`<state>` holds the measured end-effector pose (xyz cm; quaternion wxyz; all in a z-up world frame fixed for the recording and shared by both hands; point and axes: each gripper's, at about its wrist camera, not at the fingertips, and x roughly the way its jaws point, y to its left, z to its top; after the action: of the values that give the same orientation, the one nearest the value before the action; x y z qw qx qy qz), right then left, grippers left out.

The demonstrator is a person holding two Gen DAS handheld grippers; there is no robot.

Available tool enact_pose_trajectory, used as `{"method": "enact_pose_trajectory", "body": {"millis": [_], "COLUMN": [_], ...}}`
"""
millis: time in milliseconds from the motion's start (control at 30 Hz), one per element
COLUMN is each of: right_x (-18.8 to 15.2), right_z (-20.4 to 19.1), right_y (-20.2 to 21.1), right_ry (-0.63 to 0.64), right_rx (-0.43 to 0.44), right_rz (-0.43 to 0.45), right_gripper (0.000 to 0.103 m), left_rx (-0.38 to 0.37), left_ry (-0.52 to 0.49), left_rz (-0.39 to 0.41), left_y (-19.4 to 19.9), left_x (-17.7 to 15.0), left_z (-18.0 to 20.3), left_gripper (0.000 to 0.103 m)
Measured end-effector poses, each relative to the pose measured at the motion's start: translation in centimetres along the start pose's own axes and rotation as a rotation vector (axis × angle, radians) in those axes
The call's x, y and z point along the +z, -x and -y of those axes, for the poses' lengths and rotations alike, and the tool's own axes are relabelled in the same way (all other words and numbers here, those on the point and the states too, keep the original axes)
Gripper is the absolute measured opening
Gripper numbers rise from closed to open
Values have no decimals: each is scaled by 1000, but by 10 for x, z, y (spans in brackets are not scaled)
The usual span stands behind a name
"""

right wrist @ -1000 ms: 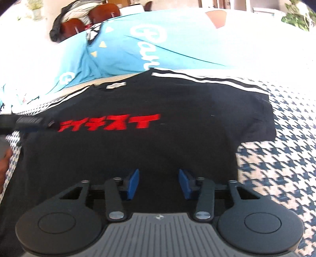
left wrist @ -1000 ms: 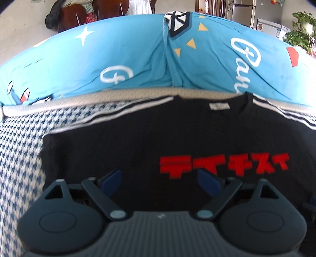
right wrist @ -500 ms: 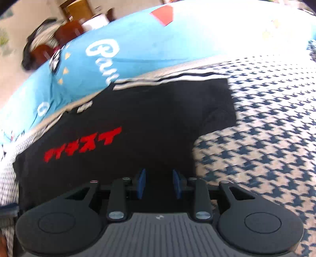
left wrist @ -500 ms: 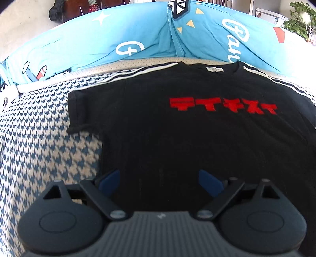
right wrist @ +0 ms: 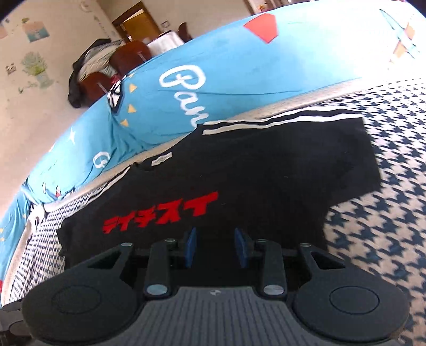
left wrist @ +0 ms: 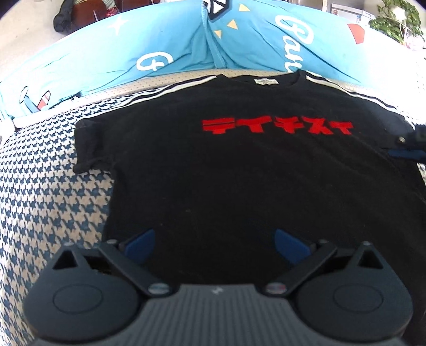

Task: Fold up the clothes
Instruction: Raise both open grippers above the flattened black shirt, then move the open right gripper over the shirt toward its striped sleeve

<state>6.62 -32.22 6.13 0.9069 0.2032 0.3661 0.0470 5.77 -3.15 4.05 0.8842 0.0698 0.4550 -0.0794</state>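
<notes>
1. A black T-shirt (left wrist: 239, 173) is lying flat and face up on a houndstooth-patterned cover (left wrist: 48, 202), with red lettering (left wrist: 277, 127) across the chest and white stripes (right wrist: 279, 121) running along the shoulders. Its collar label (left wrist: 266, 81) is pointing toward the far edge of the surface.

2. The left gripper (left wrist: 215, 244) is hovering over the lower body of the shirt with its jaws spread wide apart, holding nothing.

3. The right gripper (right wrist: 215, 246) is hanging above the shirt's right side, below the lettering, with its jaws only narrowly parted and nothing between them. Its view is tilted and slightly blurred.

4. The shirt is looking light, thin and limp. It would likely be sagging and creasing wherever it is lifted, so pinching a single layer at an edge seems safer than grabbing the middle.

5. Good holds appear to be the cuff of the left sleeve (left wrist: 87, 143), which is already rumpling slightly, and the outer edge of the right sleeve (right wrist: 367, 154), or the shoulder seams and hem corners.

6. A bright blue cushion (left wrist: 165, 48) with white script is sitting just beyond the collar, close enough that it may be crowding any fold toward the far side.

7. Chairs (right wrist: 111, 71) draped with dark clothing and a potted plant (left wrist: 396, 21) are standing well apart in the background, not obstructing anything.
</notes>
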Motion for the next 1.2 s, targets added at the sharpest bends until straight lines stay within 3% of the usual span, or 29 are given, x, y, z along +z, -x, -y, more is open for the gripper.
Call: {"method": "enact_pose_trajectory", "body": {"millis": [167, 267, 333, 400, 433, 633, 700, 800, 1200], "right_x": [4, 12, 14, 16, 18, 20, 20, 14, -29], "right_z": [6, 17, 26, 35, 39, 41, 39, 35, 4], "right_y": [-17, -19, -18, -18, -18, -8, -3, 11, 49], "right_ry": [14, -9, -35, -76, -99, -131, -146, -131, -39], "right_rx": [-58, -142, -187, -211, -223, -247, -215, -185, -175], "right_rz": [-5, 30, 47, 47, 46, 42, 37, 42, -17], "right_gripper": [32, 30, 25, 4, 0, 2, 18, 29, 31], "left_rx": [-12, -21, -24, -25, -25, -18, -14, -10, -28], "left_ry": [7, 20, 29, 31, 31, 28, 16, -3, -38], "left_rz": [-31, -37, -41, -43, -43, -39, -31, -18, 13], "left_y": [-7, -7, -8, -8, -9, -6, -3, 0, 12], "left_x": [-3, -3, -4, -4, -4, -5, -6, -7, -26], "left_z": [1, -1, -2, -2, -2, 1, 3, 7, 21], "left_gripper": [103, 103, 103, 103, 103, 103, 103, 103, 103]}}
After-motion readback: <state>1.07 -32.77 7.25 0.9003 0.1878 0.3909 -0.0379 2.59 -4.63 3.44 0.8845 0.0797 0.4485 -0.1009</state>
